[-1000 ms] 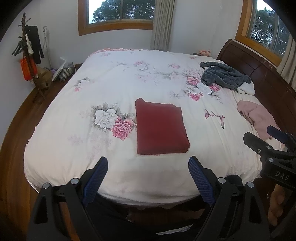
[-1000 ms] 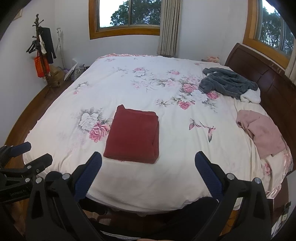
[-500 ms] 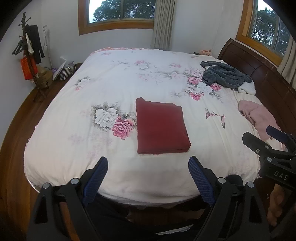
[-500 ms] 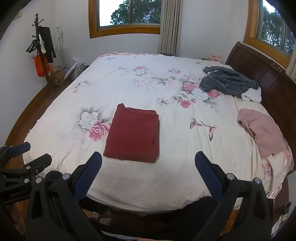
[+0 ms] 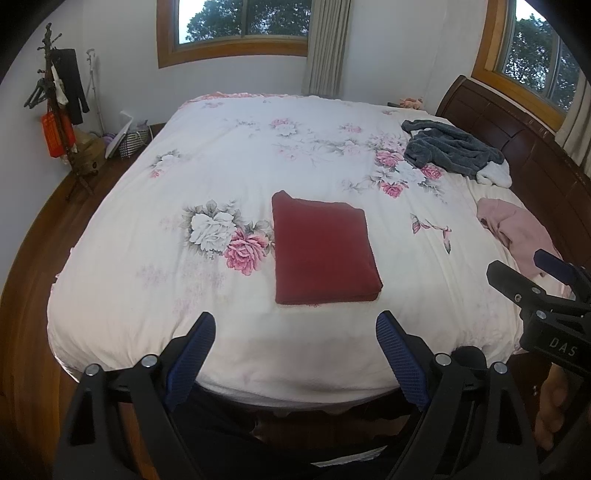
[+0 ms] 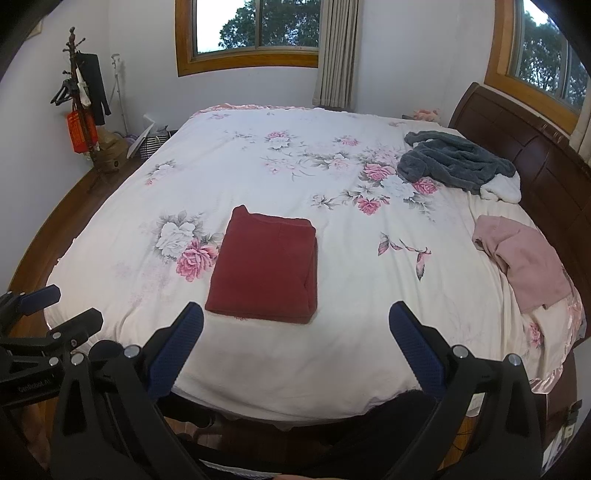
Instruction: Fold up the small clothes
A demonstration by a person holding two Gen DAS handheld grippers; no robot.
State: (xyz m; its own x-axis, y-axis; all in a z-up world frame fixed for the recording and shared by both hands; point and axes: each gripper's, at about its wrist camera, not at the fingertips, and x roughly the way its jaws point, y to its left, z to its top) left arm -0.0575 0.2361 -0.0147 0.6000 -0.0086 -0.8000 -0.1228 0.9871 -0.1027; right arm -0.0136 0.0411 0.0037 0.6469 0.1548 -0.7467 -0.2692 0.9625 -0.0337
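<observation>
— Looking for what's next? The dark red folded garment (image 5: pixel 325 253) lies squared near the foot of the bed (image 5: pixel 258 166).
— Left hand-held gripper (image 5: pixel 295 347) and right hand-held gripper (image 6: pixel 295 332) hover spread apart, empty.
— The pink garment (image 6: pixel 524 266) looks soft and light; pinch its hem. The striped basket (image 6: pixel 155 142): contents unclear.

A: The room is dim; soft daylight comes only through the back window (image 5: pixel 242 22) and the side window (image 5: pixel 535 55), and both panes blow out pale around the trees.

B: Shadows?

A: Faint. The bed (image 6: pixel 295 166) is evenly lit, the floor (image 5: pixel 33 236) dark.

B: And sharpness?

A: Fairly sharp in the middle. The fisheye bends walls and floor at the edges, and the corners go black.
</observation>
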